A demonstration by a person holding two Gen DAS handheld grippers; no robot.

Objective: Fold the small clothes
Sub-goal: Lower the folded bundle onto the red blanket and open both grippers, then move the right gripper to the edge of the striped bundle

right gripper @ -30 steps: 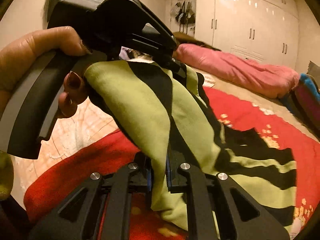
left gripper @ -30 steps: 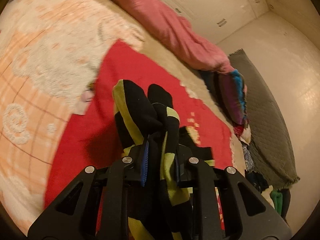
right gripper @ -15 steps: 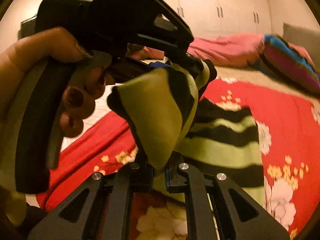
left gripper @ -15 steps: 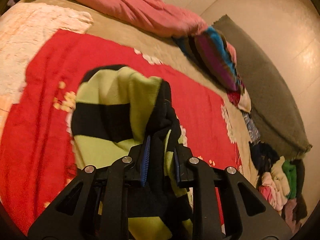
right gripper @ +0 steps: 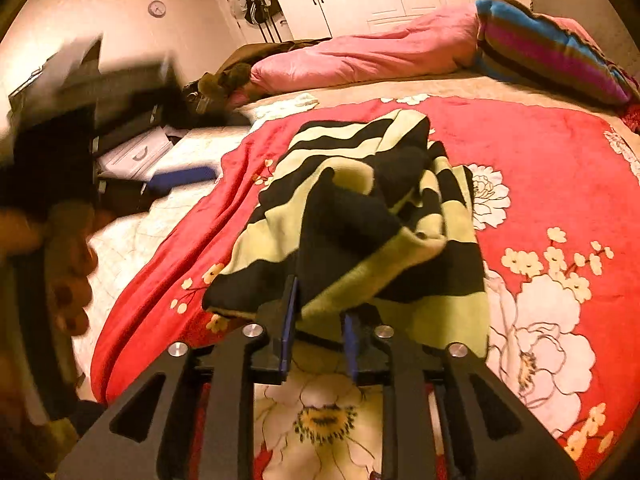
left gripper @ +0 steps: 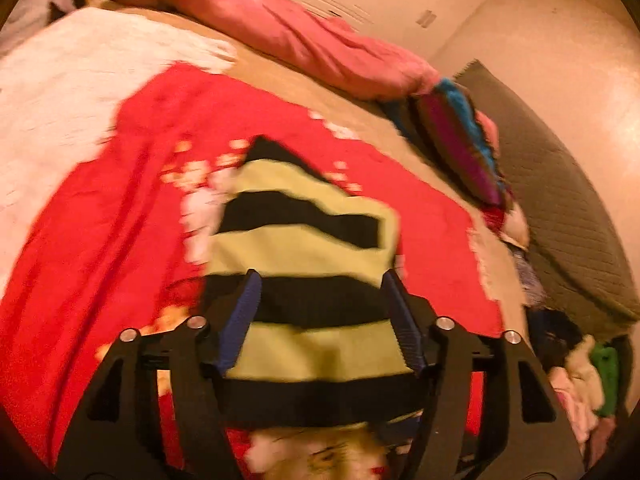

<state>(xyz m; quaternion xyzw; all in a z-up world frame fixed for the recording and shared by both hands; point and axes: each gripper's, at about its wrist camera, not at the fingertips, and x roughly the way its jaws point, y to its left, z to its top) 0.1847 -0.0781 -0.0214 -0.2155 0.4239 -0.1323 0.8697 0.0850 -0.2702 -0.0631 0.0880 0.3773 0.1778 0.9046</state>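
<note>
As both grippers let go to lay it flat, the striped garment (left gripper: 304, 256) lay between the left gripper (left gripper: 320, 300)'s wide-spread fingers — the right gripper (right gripper: 318, 312)'s fingers, barely parted, had just been opening around a loose fold.

The right claw (right gripper: 318, 316), jaws just opening, straddles the striped garment (right gripper: 360, 216) on the red blanket (right gripper: 540, 184).

Striped garment (left gripper: 304, 248) now on the blanket (left gripper: 100, 240), jaws newly parted
</note>
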